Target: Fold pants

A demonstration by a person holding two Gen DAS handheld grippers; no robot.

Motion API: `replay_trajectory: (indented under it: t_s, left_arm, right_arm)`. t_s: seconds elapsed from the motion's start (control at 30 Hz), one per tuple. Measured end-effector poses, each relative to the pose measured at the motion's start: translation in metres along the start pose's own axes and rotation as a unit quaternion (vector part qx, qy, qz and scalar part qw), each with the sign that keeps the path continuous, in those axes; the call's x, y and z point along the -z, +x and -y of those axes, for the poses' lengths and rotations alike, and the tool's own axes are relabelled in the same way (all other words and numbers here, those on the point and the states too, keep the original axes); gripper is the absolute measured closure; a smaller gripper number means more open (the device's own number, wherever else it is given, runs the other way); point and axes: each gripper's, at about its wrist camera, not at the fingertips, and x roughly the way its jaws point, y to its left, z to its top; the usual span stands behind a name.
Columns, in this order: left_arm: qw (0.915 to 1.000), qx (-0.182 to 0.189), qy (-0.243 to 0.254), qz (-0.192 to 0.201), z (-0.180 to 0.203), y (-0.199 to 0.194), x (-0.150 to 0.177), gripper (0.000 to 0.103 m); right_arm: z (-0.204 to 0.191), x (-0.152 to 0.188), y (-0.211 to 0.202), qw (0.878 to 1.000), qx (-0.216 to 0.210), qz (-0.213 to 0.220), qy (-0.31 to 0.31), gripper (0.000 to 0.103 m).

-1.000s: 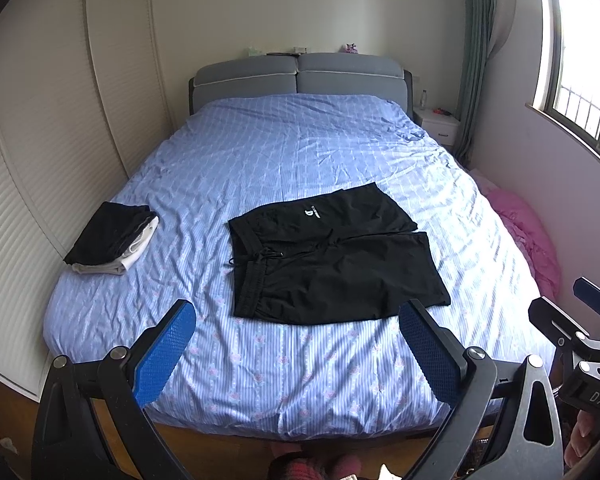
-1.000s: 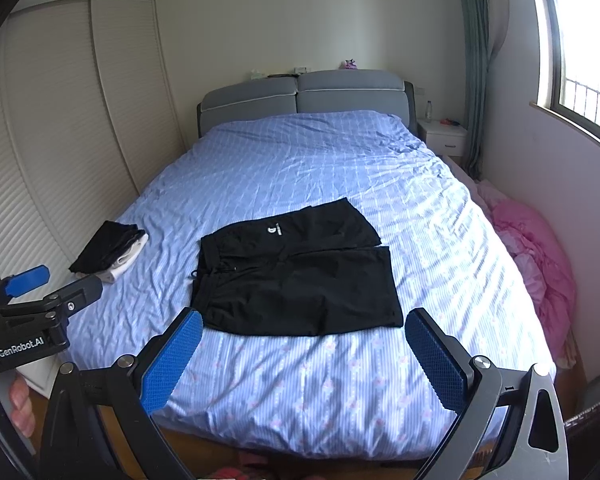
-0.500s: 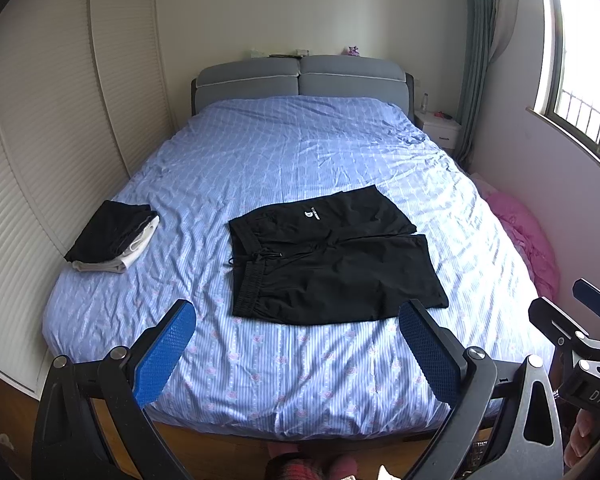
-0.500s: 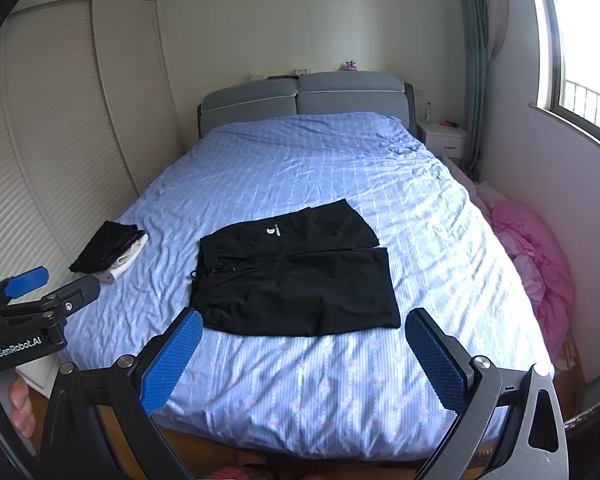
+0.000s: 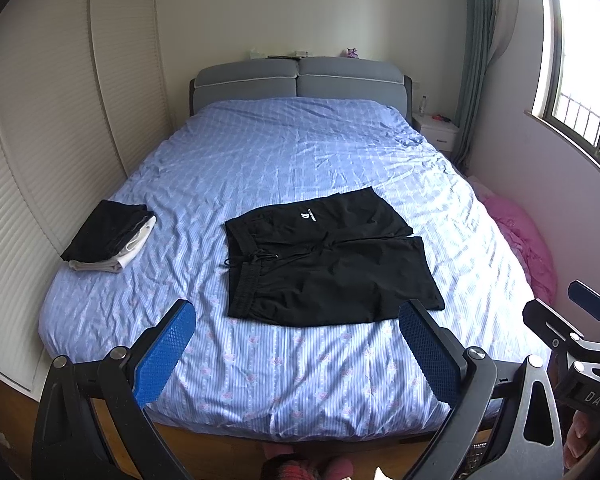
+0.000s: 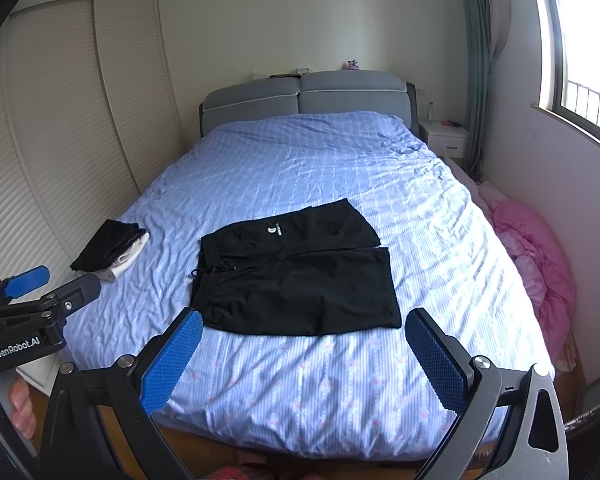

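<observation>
Black shorts [image 5: 328, 260] [image 6: 296, 276] lie spread flat on the blue bedsheet [image 5: 284, 160], waistband to the left, legs to the right, a small white logo on the far leg. My left gripper [image 5: 298, 340] is open and empty, held above the foot of the bed, short of the shorts. My right gripper [image 6: 300, 344] is open and empty, at about the same distance. Each gripper shows at the edge of the other's view.
A folded stack of black and white clothes [image 5: 110, 236] sits at the bed's left edge. A pink bundle [image 6: 540, 252] lies on the floor to the right. Wardrobe doors [image 5: 40, 140] line the left side. A nightstand [image 6: 446, 136] stands by the headboard.
Both views have shifted slightly, with the bed sitting a little lower and farther. The shorts and the stack have not moved, and both grippers stay open.
</observation>
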Motion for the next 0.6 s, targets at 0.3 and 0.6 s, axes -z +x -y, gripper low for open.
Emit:
replay_trajectory:
  t_s: [0.3,0.6]
  left_arm:
    - [0.9999,0.002,-0.001,-0.011,-0.002,0.015,-0.002,0.0]
    - [0.9993,-0.002,-0.008,-0.036,-0.016,0.045,0.0,0.0]
  right_arm:
    - [-0.003,0.001,0.004,1.0,0.001,-0.007,-0.002,0.001]
    - [-0.012,-0.008,0.03,1.0,0.004,-0.031,-0.004,0.001]
